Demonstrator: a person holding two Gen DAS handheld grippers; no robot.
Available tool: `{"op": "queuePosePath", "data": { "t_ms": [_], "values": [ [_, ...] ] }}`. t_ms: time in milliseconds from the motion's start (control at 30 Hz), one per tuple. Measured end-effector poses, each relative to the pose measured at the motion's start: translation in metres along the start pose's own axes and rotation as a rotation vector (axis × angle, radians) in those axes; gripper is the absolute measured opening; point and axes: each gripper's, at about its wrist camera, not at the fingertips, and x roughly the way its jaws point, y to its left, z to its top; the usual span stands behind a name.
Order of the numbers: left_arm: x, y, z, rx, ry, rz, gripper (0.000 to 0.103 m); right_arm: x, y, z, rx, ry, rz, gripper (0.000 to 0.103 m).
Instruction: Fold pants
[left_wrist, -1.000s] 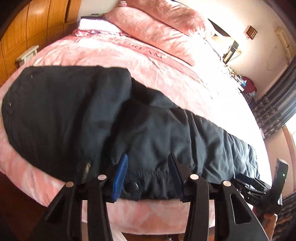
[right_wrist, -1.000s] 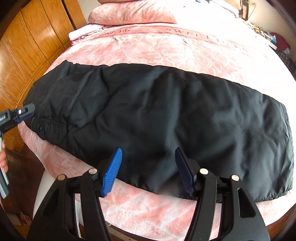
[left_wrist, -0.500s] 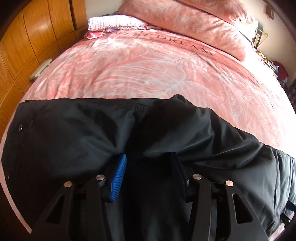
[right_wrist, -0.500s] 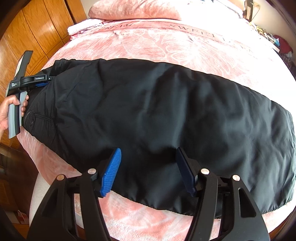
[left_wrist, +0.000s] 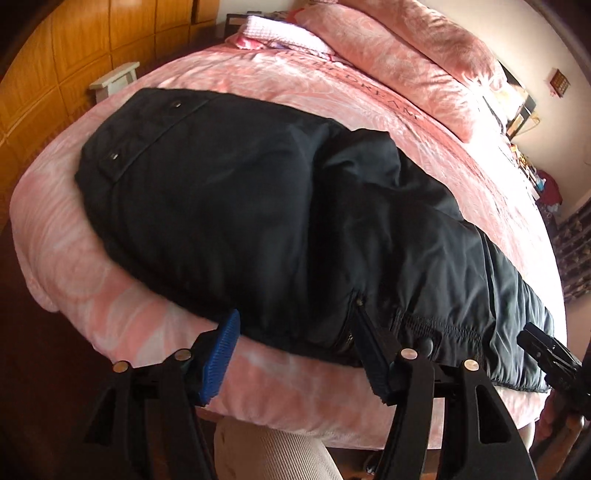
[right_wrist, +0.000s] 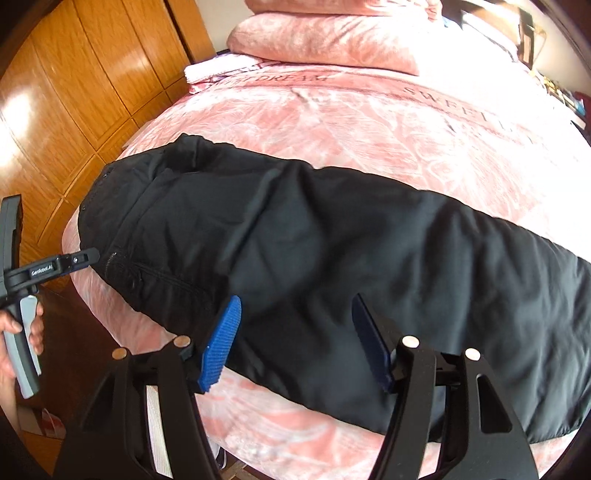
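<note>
From the left wrist, a wide bed under a pink plush bedspread with a pale leaf pattern (left_wrist: 229, 79) is filling the view, and the black padded pants (left_wrist: 258, 206) are lying along its near edge, folded lengthwise, waist end toward the wooden wardrobe. That honey-coloured panelled wardrobe (left_wrist: 74, 48) is standing beyond the bed's left side, with a small white stool (left_wrist: 114, 77) between them. Long pink pillows (left_wrist: 399, 62) are resting at the head of the bed, a white checked folded cloth (left_wrist: 284, 35) beside them. The word "DREAM" is showing on the bedspread near the pillows. The left gripper (left_wrist: 295, 354) is hanging over the near hem of the pants; its jaws have just been opening, and they are standing apart with only the pants' edge below them, nothing pinched.

From the right wrist, the same pants (right_wrist: 369, 251) are stretching across the bedspread (right_wrist: 369, 122), "SWEET DREAM" lettering running toward the pillows (right_wrist: 321, 40). The wardrobe (right_wrist: 85, 85) is glowing at the bed's left. The right gripper (right_wrist: 295, 345) is hovering over the pants' near edge, jaws released. The left gripper's black body (right_wrist: 44, 271), labelled "GenRobot.AI", is sitting by the waistband, a hand (right_wrist: 22, 332) gripping its grey handle.
</note>
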Motion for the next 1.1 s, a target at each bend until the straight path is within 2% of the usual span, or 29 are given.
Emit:
{"op": "queuePosePath", "data": {
  "t_ms": [100,133,167,267,333,433,533,567,633,667,733,800,900,1000,1067,1100],
  "values": [
    [0.005,0.02,-0.004,-0.078,0.011,-0.019,0.061,0.02,0.024,0.015,-0.012,0.021,0.045,0.063],
    [0.007,0.027,-0.005,-0.12,0.021,-0.046,0.061,0.028,0.032,0.019,-0.019,0.034,0.043,0.063],
    [0.011,0.034,-0.005,-0.165,0.031,-0.086,0.061,0.036,0.038,0.02,-0.029,0.05,0.038,0.063],
    [0.023,0.054,-0.003,-0.275,0.043,-0.114,0.061,0.056,0.048,0.018,-0.041,0.095,0.005,0.065],
    [0.027,0.064,-0.002,-0.346,0.042,-0.163,0.061,0.061,0.052,0.016,-0.063,0.095,-0.02,0.066],
    [0.033,0.073,0.007,-0.393,0.017,-0.212,0.061,0.063,0.053,0.012,-0.083,0.092,-0.027,0.067],
    [0.042,0.075,0.016,-0.427,0.021,-0.231,0.061,0.069,0.055,0.013,-0.093,0.1,-0.034,0.068],
    [0.045,0.074,0.017,-0.427,0.014,-0.228,0.058,0.069,0.055,0.013,-0.096,0.101,-0.036,0.068],
    [0.043,0.072,0.021,-0.408,-0.009,-0.205,0.041,0.071,0.057,0.012,-0.1,0.098,-0.037,0.068],
    [0.038,0.07,0.022,-0.393,-0.032,-0.197,0.037,0.07,0.055,0.011,-0.101,0.097,-0.035,0.068],
    [0.024,0.063,0.023,-0.354,-0.101,-0.177,0.023,0.071,0.056,0.01,-0.098,0.098,-0.031,0.068],
    [0.018,0.057,0.022,-0.319,-0.134,-0.147,0.021,0.07,0.055,0.009,-0.09,0.096,-0.028,0.068],
    [0.044,0.068,0.017,-0.372,-0.051,-0.125,0.022,0.072,0.054,0.007,-0.096,0.099,-0.03,0.07],
    [0.042,0.056,0.021,-0.303,-0.054,-0.082,0.023,0.072,0.053,0.006,-0.101,0.1,-0.028,0.069],
    [0.034,0.046,0.025,-0.278,-0.039,-0.05,0.034,0.067,0.048,0.007,-0.085,0.098,-0.012,0.064],
    [0.03,0.04,0.025,-0.281,-0.031,-0.04,0.053,0.062,0.043,0.008,-0.066,0.096,0.003,0.064]
  ]
}}
